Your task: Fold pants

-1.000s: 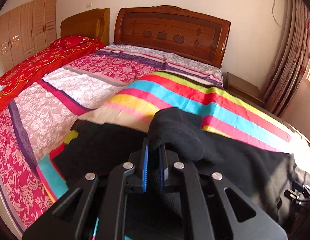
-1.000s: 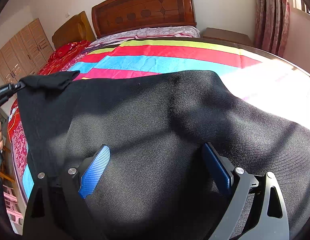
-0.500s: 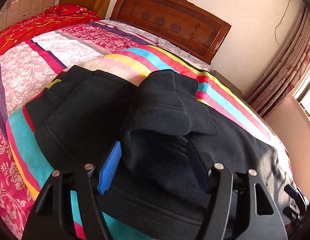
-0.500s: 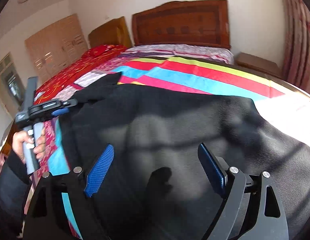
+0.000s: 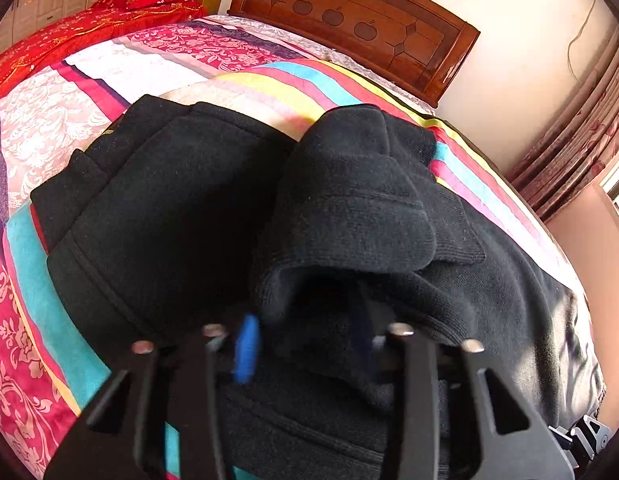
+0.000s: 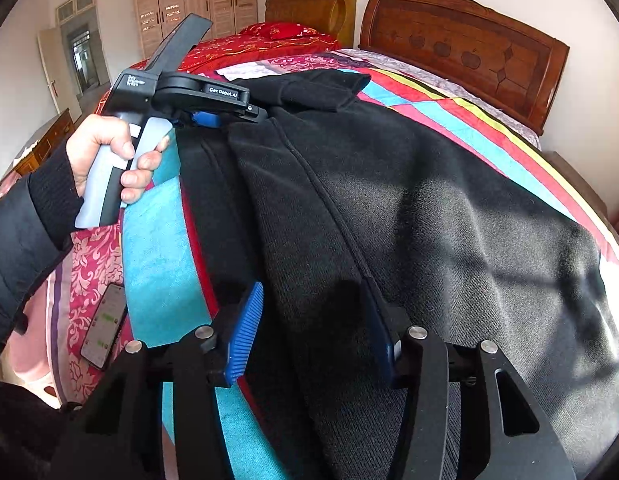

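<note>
The black pants lie spread over the striped blanket on the bed, near its foot edge. The left gripper has its fingers partly open around a bunched fold, not pinching it. The right gripper is half open over the cloth, holding nothing. A phone lies beside the blanket.
</note>
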Tool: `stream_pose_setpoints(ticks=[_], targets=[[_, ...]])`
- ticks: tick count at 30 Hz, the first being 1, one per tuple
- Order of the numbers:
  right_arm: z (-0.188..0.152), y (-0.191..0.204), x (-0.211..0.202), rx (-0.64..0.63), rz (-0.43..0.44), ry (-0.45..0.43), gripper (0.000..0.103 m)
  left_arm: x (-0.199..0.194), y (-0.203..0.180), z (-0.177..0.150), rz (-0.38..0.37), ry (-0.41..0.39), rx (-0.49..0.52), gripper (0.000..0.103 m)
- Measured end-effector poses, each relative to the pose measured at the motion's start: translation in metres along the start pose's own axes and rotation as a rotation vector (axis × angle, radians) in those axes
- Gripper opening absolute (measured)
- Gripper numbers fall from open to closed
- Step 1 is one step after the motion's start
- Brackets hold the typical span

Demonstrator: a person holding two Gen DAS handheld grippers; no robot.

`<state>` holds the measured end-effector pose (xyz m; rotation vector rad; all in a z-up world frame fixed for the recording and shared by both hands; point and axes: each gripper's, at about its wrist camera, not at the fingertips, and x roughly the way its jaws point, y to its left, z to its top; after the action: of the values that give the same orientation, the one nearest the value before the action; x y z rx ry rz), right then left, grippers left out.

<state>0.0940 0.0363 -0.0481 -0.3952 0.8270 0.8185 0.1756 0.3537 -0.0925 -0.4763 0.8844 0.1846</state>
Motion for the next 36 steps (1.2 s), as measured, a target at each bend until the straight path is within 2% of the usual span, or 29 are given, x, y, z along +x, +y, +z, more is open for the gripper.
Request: stream_pose_setpoints(ticks=[1, 2, 4, 7, 12, 16, 18, 20, 22, 24, 26, 29, 32, 33, 34, 35, 36], targets=[[-0.001, 0.002, -0.001, -0.015, -0.023, -0.006, 0.031, 0.0, 0.002, 0.001, -0.004, 0.002, -0.01, 0.01], [-0.001, 0.002, -0.003, -0.018, -0.017, -0.015, 0.026, -0.002, 0.006, 0.003, -0.03, 0.0, -0.022, 0.009], [-0.002, 0.002, -0.009, -0.021, -0.032, -0.048, 0.008, -0.012, 0.012, 0.006, -0.055, -0.034, -0.043, 0.008], [-0.002, 0.001, -0.018, -0.009, -0.05, -0.098, 0.006, -0.037, 0.005, 0.014, -0.077, -0.112, -0.01, 0.008], [0.003, -0.009, -0.039, 0.029, -0.074, -0.179, 0.006, -0.081, -0.017, 0.034, -0.103, -0.206, 0.056, 0.007], [0.008, -0.006, -0.063, 0.016, -0.054, -0.232, 0.006, -0.117, -0.019, 0.025, -0.084, -0.259, 0.074, 0.008], [0.004, -0.001, -0.066, 0.001, -0.032, -0.231, 0.006, -0.117, -0.007, 0.009, -0.037, -0.243, 0.068, 0.008], [-0.003, 0.004, -0.056, -0.003, 0.003, -0.195, 0.006, -0.096, 0.006, -0.005, 0.016, -0.178, 0.048, 0.008], [-0.013, 0.013, -0.035, -0.029, 0.015, -0.135, 0.006, -0.069, 0.026, -0.022, 0.035, -0.101, 0.002, 0.008], [-0.02, 0.022, -0.017, -0.059, 0.013, -0.087, 0.006, -0.052, 0.036, -0.033, 0.046, -0.066, -0.009, 0.008], [-0.021, 0.026, -0.02, -0.066, 0.001, -0.093, 0.006, -0.052, 0.036, -0.035, 0.041, -0.071, -0.018, 0.008], [-0.016, 0.022, -0.036, -0.06, -0.005, -0.12, 0.006, -0.07, 0.029, -0.033, 0.042, -0.124, 0.005, 0.008], [-0.016, 0.025, -0.037, -0.069, -0.026, -0.12, 0.006, -0.062, 0.025, -0.033, 0.082, -0.095, 0.033, 0.008], [-0.018, 0.026, -0.029, -0.072, -0.024, -0.094, 0.008, -0.053, 0.026, -0.035, 0.099, -0.066, 0.041, 0.012], [-0.021, 0.029, -0.019, -0.071, -0.013, -0.057, 0.016, -0.043, 0.028, -0.038, 0.118, -0.04, 0.051, 0.021], [-0.025, 0.032, -0.016, -0.072, -0.005, -0.067, 0.019, -0.038, 0.029, -0.041, 0.139, -0.034, 0.065, 0.026], [-0.026, 0.034, -0.018, -0.073, 0.009, -0.07, 0.03, -0.039, 0.03, -0.045, 0.167, -0.052, 0.083, 0.041]])
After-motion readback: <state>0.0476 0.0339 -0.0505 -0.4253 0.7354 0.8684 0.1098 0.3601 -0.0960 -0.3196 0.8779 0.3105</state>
